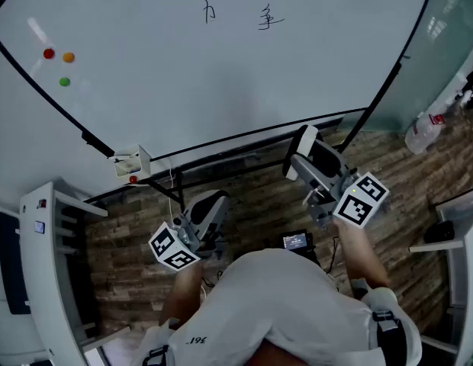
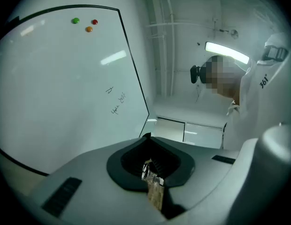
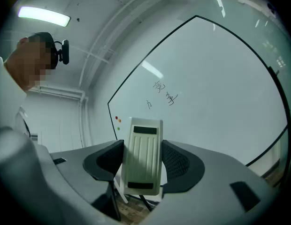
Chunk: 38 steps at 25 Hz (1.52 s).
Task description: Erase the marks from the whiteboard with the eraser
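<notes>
Your right gripper (image 3: 141,172) pinches the white eraser (image 3: 144,144) by its long edges, well short of the marks (image 1: 270,19) on the whiteboard (image 1: 221,75). Your left gripper (image 2: 152,172) is pressed together, empty. Risk: hard wiping pressure could pivot the eraser out.

We get cool, flat indoor light, a bit dim overall. Ceiling lamp (image 2: 227,53) blown out white in both gripper views. Soft glare streaks on whiteboard (image 1: 221,90). Floor (image 1: 252,197) murky and shadowed in head view. Gripper views heavy fisheye: black corners, board edges bowed, nearest foreground soft. Writing on board faint but sharp.
</notes>
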Each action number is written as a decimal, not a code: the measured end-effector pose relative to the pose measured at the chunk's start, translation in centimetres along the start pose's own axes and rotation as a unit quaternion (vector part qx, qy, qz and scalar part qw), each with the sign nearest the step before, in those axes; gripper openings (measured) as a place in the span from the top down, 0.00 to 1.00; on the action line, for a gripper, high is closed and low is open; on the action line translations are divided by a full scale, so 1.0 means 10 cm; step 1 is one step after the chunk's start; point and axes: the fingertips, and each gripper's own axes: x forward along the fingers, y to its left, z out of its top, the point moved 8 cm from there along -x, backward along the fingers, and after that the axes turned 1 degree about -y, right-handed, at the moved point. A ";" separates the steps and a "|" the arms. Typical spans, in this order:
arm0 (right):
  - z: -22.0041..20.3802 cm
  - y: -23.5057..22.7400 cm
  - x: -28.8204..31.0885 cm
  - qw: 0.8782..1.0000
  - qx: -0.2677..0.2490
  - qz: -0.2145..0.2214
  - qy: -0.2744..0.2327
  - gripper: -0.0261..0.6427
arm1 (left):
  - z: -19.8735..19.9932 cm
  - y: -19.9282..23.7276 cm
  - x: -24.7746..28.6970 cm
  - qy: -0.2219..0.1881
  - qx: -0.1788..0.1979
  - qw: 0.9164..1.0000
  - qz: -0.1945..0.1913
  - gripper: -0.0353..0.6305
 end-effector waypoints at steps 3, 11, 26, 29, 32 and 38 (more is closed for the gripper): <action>-0.01 0.00 0.00 1.000 -0.001 0.001 0.003 0.55 | -0.01 0.00 -0.01 0.001 0.000 1.000 0.001 0.92; -0.03 -0.03 0.03 1.000 -0.007 -0.012 0.007 0.55 | -0.02 0.03 -0.01 0.003 -0.001 1.000 0.007 0.92; -0.02 0.04 0.33 0.999 -0.031 -0.020 0.020 0.56 | 0.07 0.23 -0.15 0.013 -0.008 1.000 0.026 0.92; -0.08 0.04 0.36 0.999 -0.026 -0.037 0.018 0.56 | 0.12 0.27 -0.23 0.014 -0.010 0.999 0.028 0.92; -0.13 0.10 0.40 0.998 -0.030 -0.047 0.020 0.56 | 0.16 0.31 -0.34 0.016 -0.012 0.999 0.032 0.92; -0.18 0.30 0.65 0.995 -0.075 -0.059 0.026 0.56 | 0.29 0.41 -0.56 0.017 -0.006 0.999 0.042 0.92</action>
